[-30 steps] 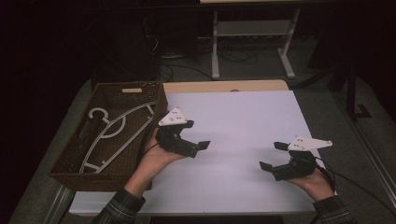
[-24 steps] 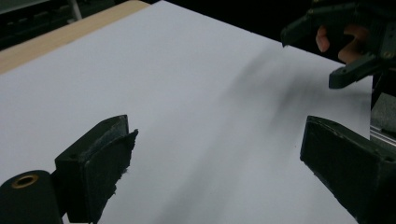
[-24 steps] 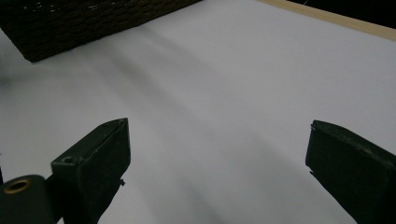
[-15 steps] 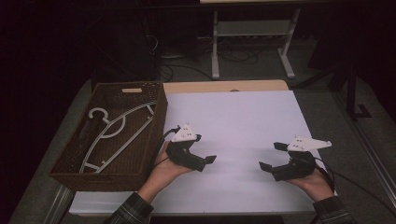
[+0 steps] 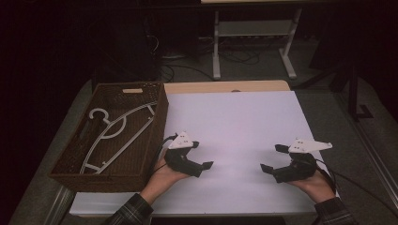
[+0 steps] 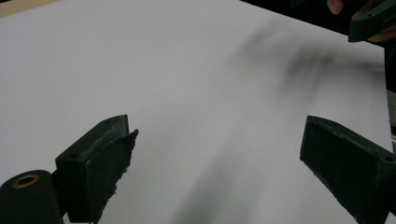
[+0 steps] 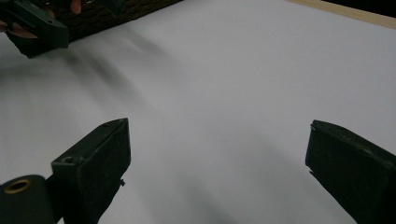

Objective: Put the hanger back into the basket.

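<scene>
A white plastic clothes hanger (image 5: 110, 136) lay flat inside a dark brown woven wicker basket (image 5: 141, 161) at the left edge of the table, its hook toward the far end, untouched by either tool. Just beside the basket's right wall, the left gripper (image 5: 201, 155), a black two-jaw tool with a grey three-cornered plate on top, was held over a white sheet covering the table (image 5: 244, 122). Compared with a second earlier, this gripper had drawn back from its spot farther up alongside the basket toward the person's near edge and turned to point across the table, which suggests the hanger had been dropped off and that the hand was retiring to rest. In the left gripper view its jaws stood wide apart with bare white sheet between them, holding nothing. The right gripper (image 5: 273, 159), matching in build, sat well apart on the right side of the sheet, unmoved over that second. The right gripper view showed its jaws spread wide too, empty, with the left gripper (image 7: 35, 25) and the basket (image 7: 135, 8) in the far corner.
</scene>
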The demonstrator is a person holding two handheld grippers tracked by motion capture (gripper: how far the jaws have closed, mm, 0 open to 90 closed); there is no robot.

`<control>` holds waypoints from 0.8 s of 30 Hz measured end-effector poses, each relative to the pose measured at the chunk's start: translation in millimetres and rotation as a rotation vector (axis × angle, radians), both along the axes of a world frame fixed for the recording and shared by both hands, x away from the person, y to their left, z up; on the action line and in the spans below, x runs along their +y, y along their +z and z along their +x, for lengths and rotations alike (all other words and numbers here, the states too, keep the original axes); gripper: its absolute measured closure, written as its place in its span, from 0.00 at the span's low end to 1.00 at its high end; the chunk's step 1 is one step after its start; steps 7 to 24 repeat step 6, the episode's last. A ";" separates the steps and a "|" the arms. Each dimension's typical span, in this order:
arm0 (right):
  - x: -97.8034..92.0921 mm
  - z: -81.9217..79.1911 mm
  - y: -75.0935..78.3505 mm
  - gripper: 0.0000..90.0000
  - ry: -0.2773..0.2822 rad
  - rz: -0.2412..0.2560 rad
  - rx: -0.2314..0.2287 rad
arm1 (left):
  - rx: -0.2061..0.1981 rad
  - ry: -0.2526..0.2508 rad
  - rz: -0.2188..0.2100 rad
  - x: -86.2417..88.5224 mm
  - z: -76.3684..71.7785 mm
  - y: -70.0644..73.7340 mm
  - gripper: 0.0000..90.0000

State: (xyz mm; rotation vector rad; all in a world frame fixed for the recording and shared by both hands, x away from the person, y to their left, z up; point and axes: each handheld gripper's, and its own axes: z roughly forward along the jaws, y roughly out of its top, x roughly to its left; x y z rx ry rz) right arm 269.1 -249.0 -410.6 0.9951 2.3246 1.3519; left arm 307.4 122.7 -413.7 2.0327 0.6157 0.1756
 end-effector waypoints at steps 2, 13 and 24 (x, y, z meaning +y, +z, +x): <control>0.1 -0.6 0.0 0.07 0.001 -0.001 -0.003 | 0.001 -0.003 0.002 -0.4 -0.7 -0.1 0.10; 0.8 -0.9 -1.6 0.07 0.002 -0.002 -0.005 | -0.014 -0.003 0.030 -1.7 -1.6 -2.8 0.10; 0.8 -0.9 -1.6 0.07 0.002 -0.002 -0.005 | -0.014 -0.003 0.030 -1.7 -1.6 -2.8 0.10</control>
